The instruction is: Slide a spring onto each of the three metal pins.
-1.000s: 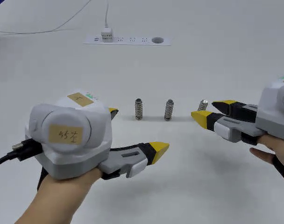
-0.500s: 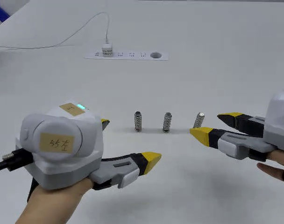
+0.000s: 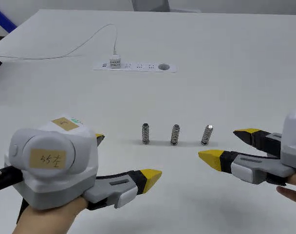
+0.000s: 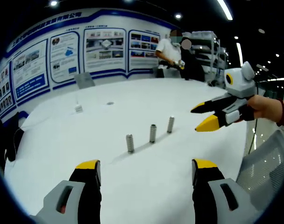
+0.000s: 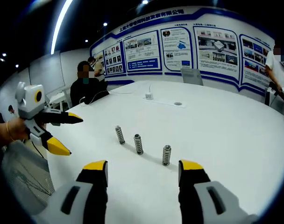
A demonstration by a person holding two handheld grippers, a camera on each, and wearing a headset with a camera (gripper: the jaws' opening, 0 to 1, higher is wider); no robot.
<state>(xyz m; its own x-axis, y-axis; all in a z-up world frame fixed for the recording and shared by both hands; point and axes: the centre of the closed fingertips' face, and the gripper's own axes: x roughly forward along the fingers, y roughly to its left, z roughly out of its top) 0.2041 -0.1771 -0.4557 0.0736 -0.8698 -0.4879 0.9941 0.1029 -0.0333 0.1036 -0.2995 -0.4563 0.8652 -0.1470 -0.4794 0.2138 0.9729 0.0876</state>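
Observation:
Three upright metal pins stand in a row mid-table: left pin [image 3: 145, 133], middle pin [image 3: 175, 134], right pin [image 3: 207, 135]. A coiled spring sits around each one. They also stand ahead of the jaws in the left gripper view [image 4: 152, 133] and the right gripper view [image 5: 138, 143]. My left gripper [image 3: 124, 156] hangs open at the lower left, short of the pins and holding nothing. At the right, my right gripper [image 3: 225, 144] is open and empty, a little to the right of the right pin and nearer to me. Their own views show the jaws of the left gripper [image 4: 146, 165] and the right gripper [image 5: 143, 165] wide apart.
A white power strip [image 3: 136, 67] with a plugged charger and cable lies at the far side of the white table [image 3: 235, 73]. People stand and sit beyond the table's far edges, one of them [image 5: 88, 79] seated. The pins have bare tabletop around them.
The right gripper has drawn back from the right pin, toward me. The left gripper has also dropped lower and nearer. The head camera has tilted up. Both grippers stay open.

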